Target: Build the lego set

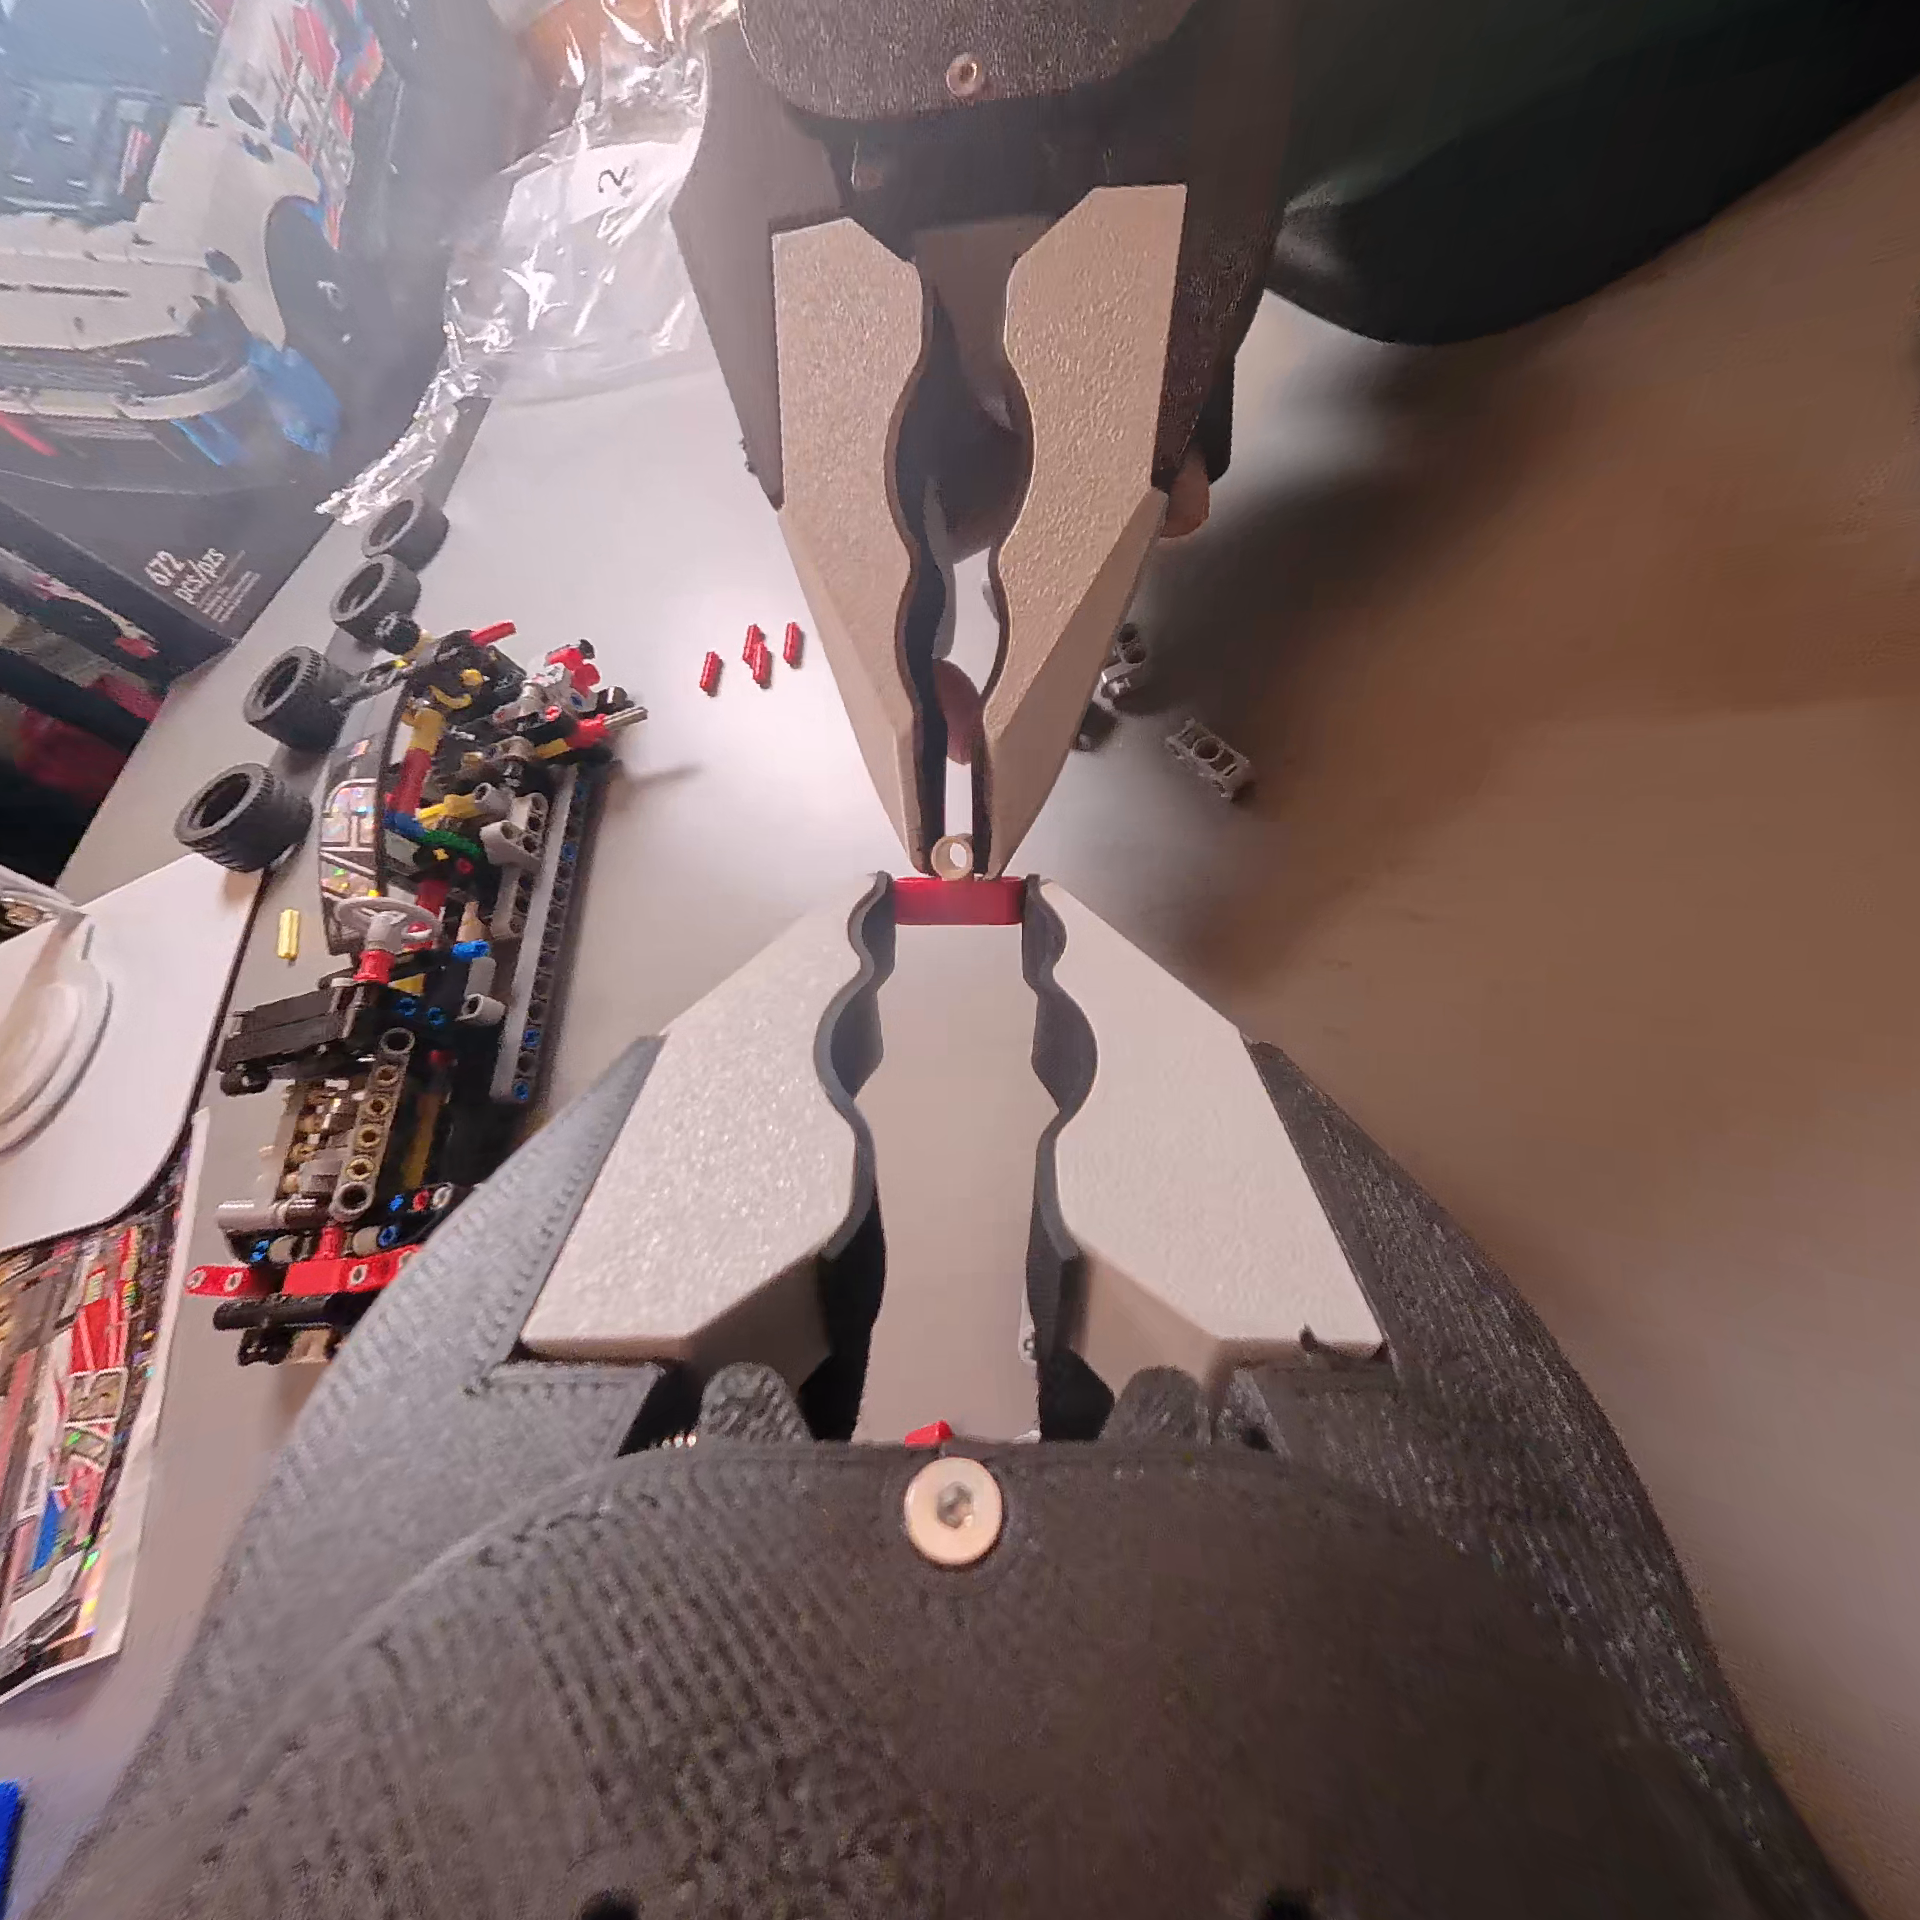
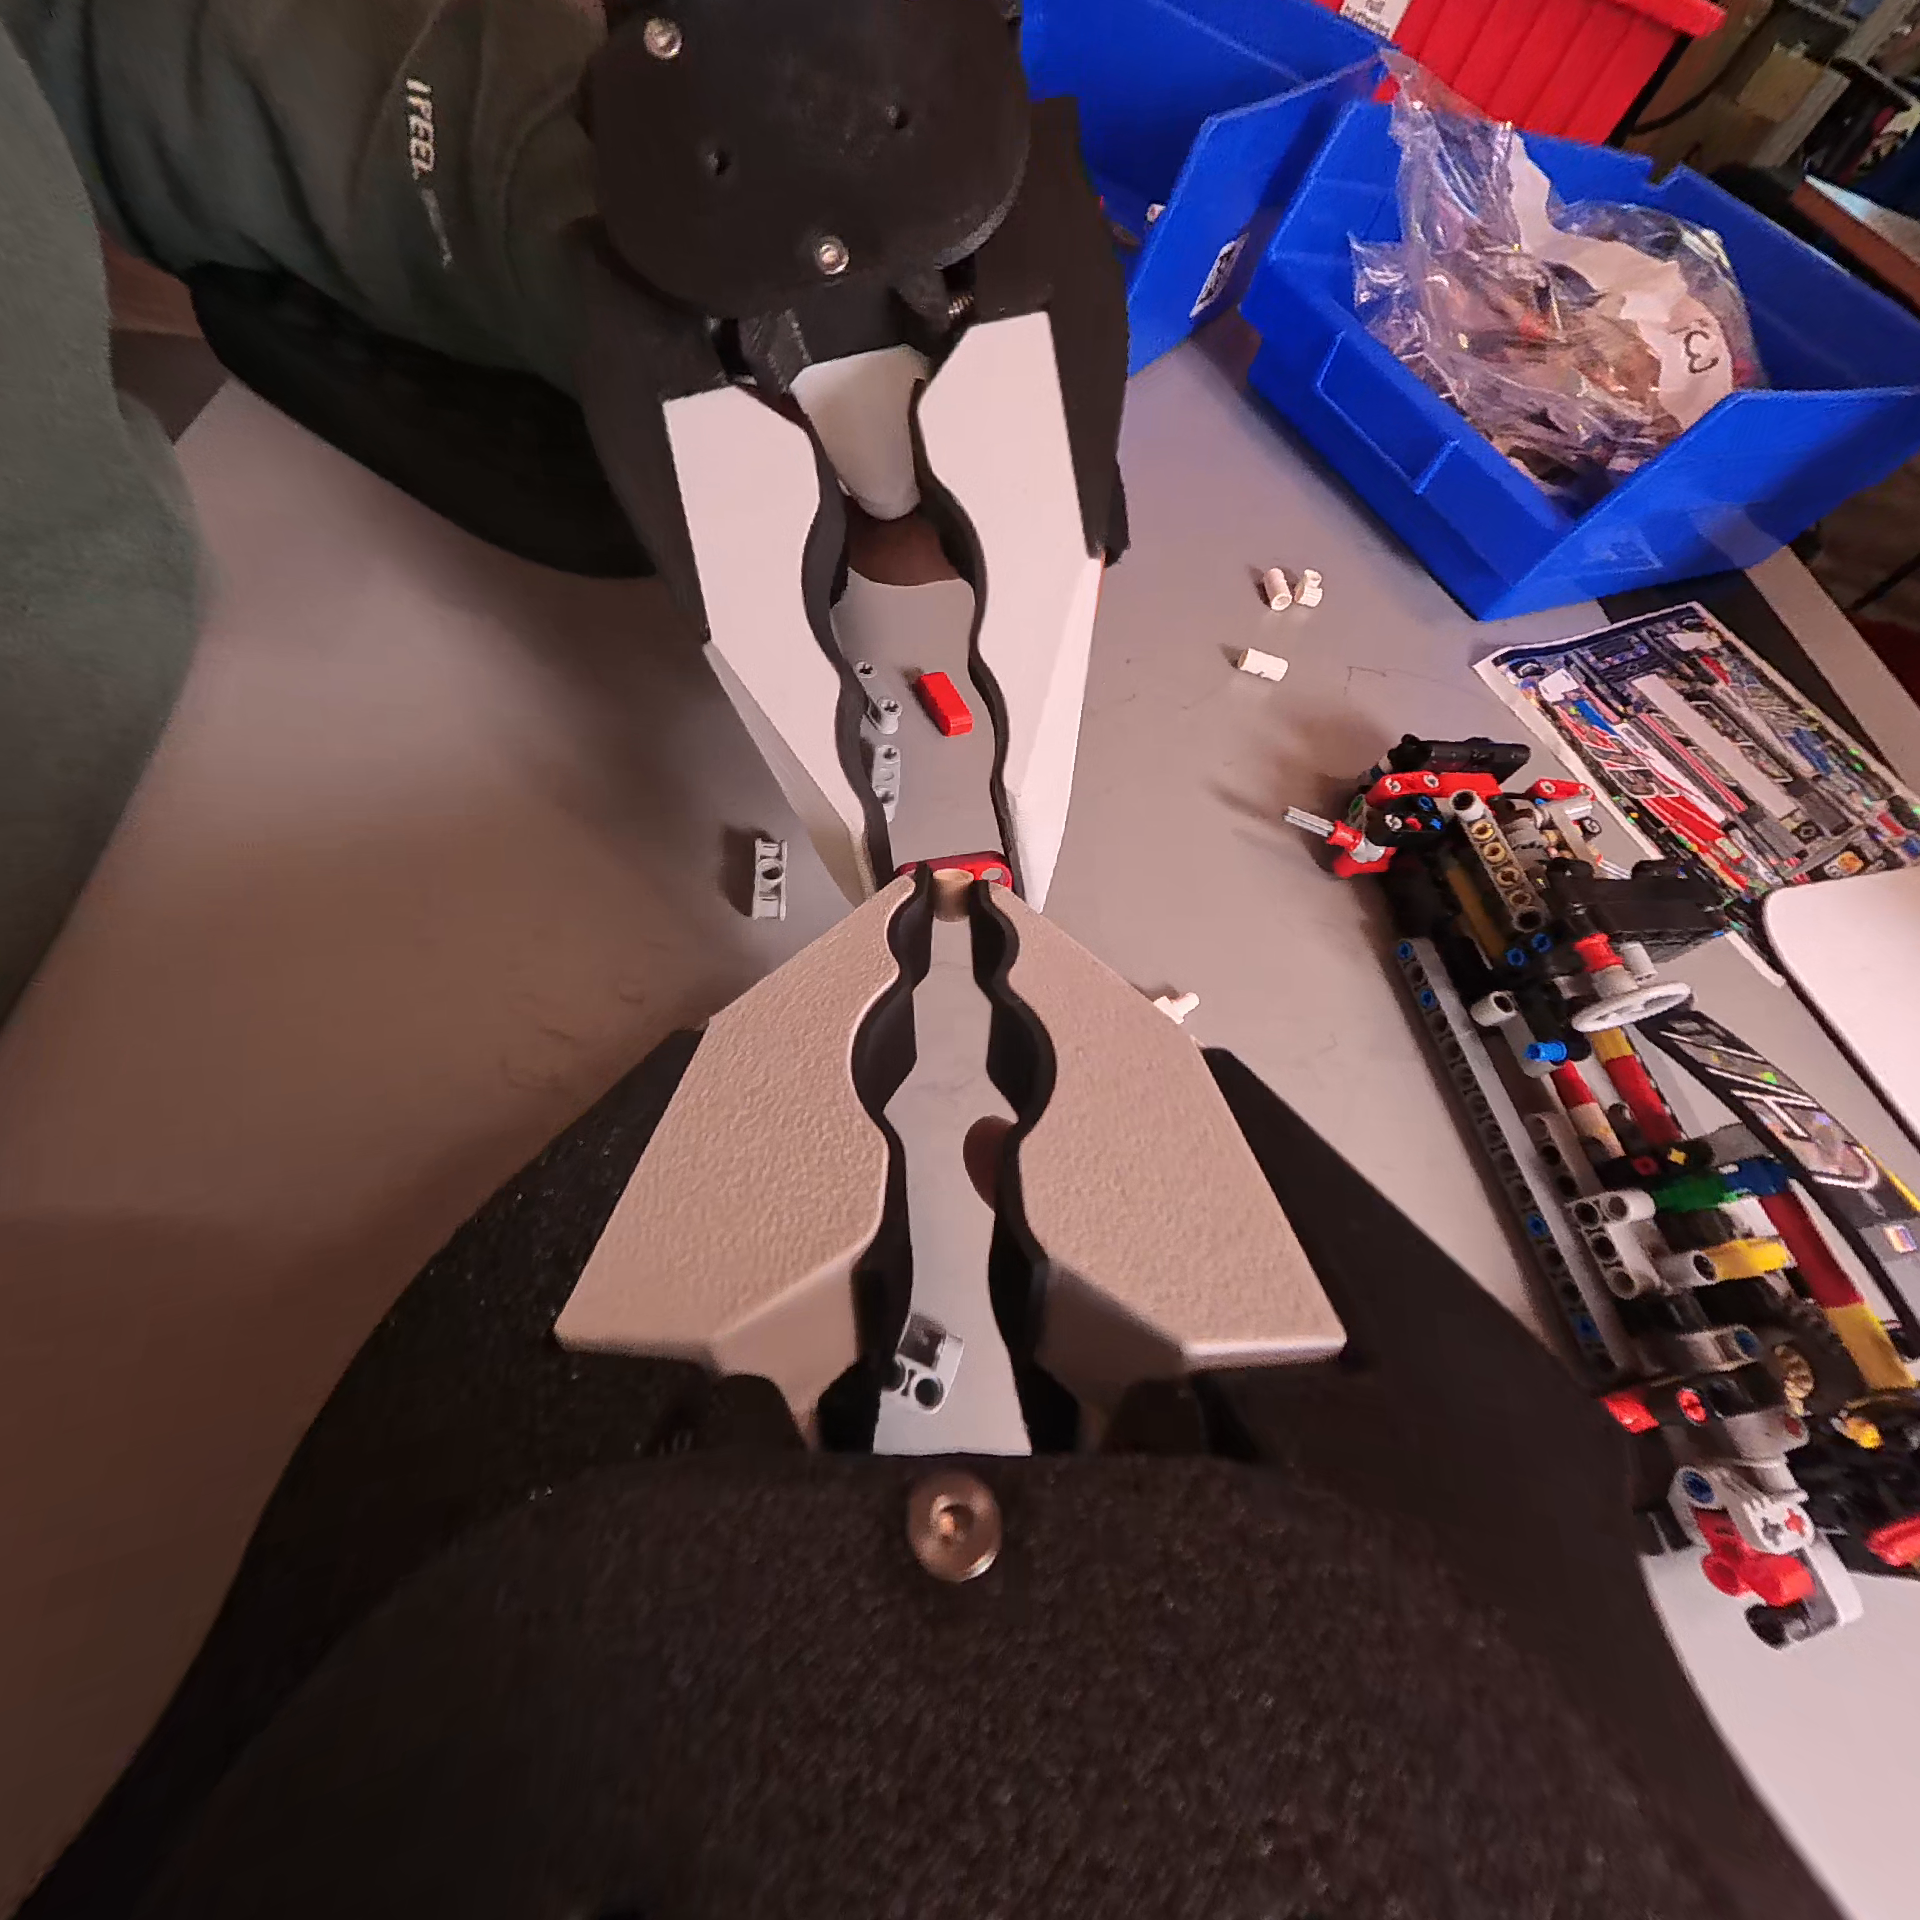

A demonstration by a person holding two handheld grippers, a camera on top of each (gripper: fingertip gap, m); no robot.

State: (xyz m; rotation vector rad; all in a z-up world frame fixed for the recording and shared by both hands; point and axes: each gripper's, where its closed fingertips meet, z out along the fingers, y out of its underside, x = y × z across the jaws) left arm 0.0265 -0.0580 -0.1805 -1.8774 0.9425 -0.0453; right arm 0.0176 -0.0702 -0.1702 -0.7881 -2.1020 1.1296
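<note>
My left gripper (image 1: 958, 891) is shut on a short red beam (image 1: 958, 900), held crosswise at its fingertips above the table. My right gripper (image 1: 954, 844) comes in from the opposite side, tip to tip with it. It is shut on a small tan pin (image 1: 953, 854) that touches the red beam. In the right wrist view, my right gripper (image 2: 948, 902) holds the tan pin (image 2: 951, 894) against the red beam (image 2: 961, 864), which sits in the left gripper (image 2: 951, 871). The partly built car chassis (image 1: 436, 935) lies on the table to the side, and it also shows in the right wrist view (image 2: 1662, 1195).
Black tyres (image 1: 301, 696), small red pins (image 1: 753, 655) and grey connectors (image 1: 1210, 753) lie on the grey table. A loose red piece (image 2: 943, 701), white pins (image 2: 1288, 587), a sticker sheet (image 2: 1704, 748) and blue bins (image 2: 1455, 488) with a bag of parts are nearby. The set's box (image 1: 156, 312) stands at the far left. My two grippers' fingertips are within a few centimetres of each other.
</note>
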